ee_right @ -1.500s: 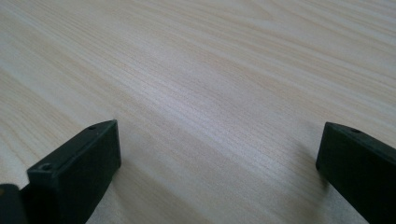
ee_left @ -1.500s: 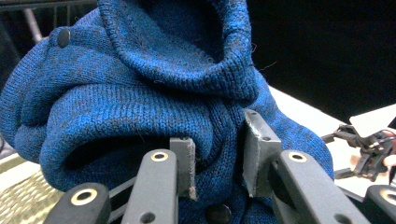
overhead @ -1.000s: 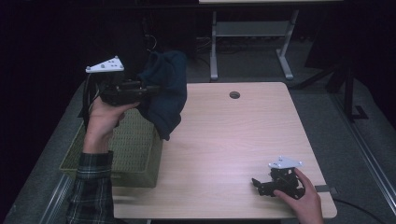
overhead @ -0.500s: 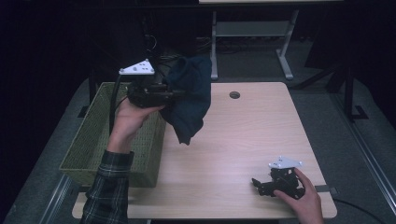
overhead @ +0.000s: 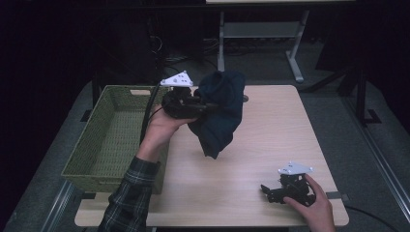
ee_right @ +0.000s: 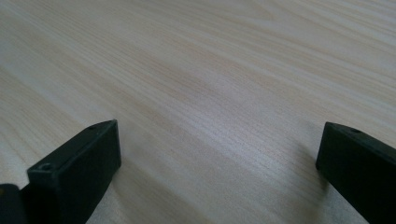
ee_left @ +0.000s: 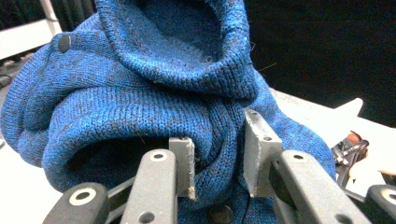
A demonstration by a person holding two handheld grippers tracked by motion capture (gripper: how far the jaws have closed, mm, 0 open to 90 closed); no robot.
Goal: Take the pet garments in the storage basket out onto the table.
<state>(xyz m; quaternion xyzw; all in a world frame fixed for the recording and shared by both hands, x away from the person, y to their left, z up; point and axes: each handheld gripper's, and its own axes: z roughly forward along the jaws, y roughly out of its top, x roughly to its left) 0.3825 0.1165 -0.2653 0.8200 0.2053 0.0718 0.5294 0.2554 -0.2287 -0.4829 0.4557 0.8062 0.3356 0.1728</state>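
Dim overall in the high view, with the surroundings beyond the table's (overhead: 270, 145) far edge sunk into near black. Lit from above, so the tabletop glows pale while the blue knitted garment (overhead: 220, 113) reads almost black and casts a soft shadow toward the near edge. Slightly grainy and soft there. Brighter and sharper in the left hand-held gripper (ee_left: 217, 161) view, knit stitches crisp. Soft blur on the near jaws in the right hand-held gripper (ee_right: 219, 154) view, faint shadows beneath them, wood grain clear, no glare.
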